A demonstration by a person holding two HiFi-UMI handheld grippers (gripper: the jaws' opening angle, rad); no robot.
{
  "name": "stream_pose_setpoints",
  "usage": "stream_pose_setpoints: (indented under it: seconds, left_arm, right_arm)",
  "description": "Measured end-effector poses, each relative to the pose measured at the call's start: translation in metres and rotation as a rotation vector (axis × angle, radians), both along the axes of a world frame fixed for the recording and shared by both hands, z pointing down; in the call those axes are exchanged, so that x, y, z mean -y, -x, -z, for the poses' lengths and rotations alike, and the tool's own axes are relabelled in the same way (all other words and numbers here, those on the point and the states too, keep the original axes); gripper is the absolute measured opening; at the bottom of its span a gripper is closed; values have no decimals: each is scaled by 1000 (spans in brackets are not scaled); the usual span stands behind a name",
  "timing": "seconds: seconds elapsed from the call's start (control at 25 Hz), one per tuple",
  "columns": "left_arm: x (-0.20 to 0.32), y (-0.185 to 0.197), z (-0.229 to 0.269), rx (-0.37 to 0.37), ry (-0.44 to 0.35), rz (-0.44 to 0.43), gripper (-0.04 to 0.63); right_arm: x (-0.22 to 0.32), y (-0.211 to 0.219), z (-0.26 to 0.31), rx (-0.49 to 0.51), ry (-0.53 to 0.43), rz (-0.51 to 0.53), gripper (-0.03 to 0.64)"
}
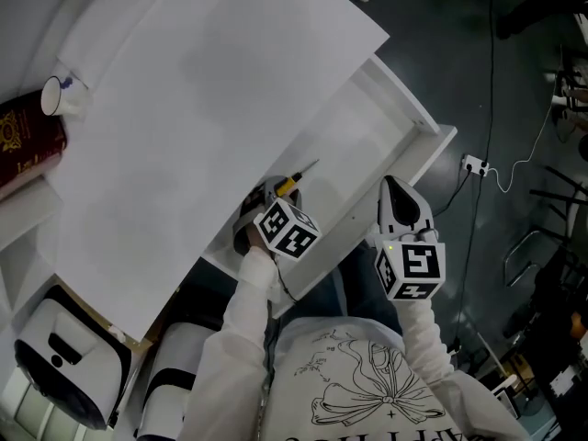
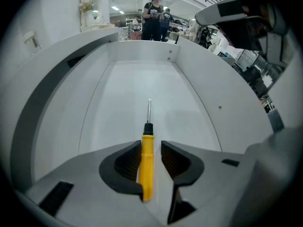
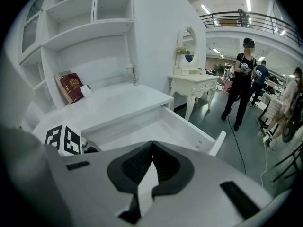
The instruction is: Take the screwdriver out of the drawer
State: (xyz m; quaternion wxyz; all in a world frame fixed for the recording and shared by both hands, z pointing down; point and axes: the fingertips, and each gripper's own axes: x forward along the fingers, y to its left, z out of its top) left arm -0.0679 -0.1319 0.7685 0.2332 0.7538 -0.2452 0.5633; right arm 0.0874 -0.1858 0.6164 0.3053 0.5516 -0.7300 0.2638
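Note:
A screwdriver (image 1: 292,181) with a yellow handle and thin metal shaft lies on the floor of the open white drawer (image 1: 405,118), shaft pointing away from me. My left gripper (image 1: 266,197) reaches steeply down into the drawer. In the left gripper view the yellow handle (image 2: 147,161) lies between the dark pads of the left gripper (image 2: 150,148); the left pad is at the handle and a narrow gap shows on the right side. My right gripper (image 1: 401,197) hovers by the drawer's front rim. In the right gripper view the right gripper (image 3: 151,145) has its jaws together and empty.
The white desk top (image 1: 202,108) overhangs the drawer. A red book (image 1: 23,145) and a cup (image 1: 60,95) stand at its far left. A white appliance (image 1: 64,366) sits below left. A power strip (image 1: 475,164) and cable lie on the floor. A person (image 3: 242,82) stands beyond.

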Motion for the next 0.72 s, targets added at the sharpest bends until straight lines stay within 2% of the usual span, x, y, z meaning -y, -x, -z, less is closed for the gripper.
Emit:
stream_pose_setpoints:
  seconds: [0.16, 0.24, 0.52, 0.72]
  left_arm:
    - [2, 1, 0, -11, -3, 39, 110]
    - [4, 2, 0, -10, -11, 65, 72]
    - [4, 0, 8, -36, -7, 116, 71]
    - [5, -8, 33, -57, -52, 147, 71]
  right_arm:
    - [2, 2, -2, 3, 4, 9, 3]
    - [2, 3, -3, 5, 6, 12, 3]
    - [2, 4, 1, 21, -4, 31, 3]
    - [3, 0, 13, 35, -32, 41, 3]
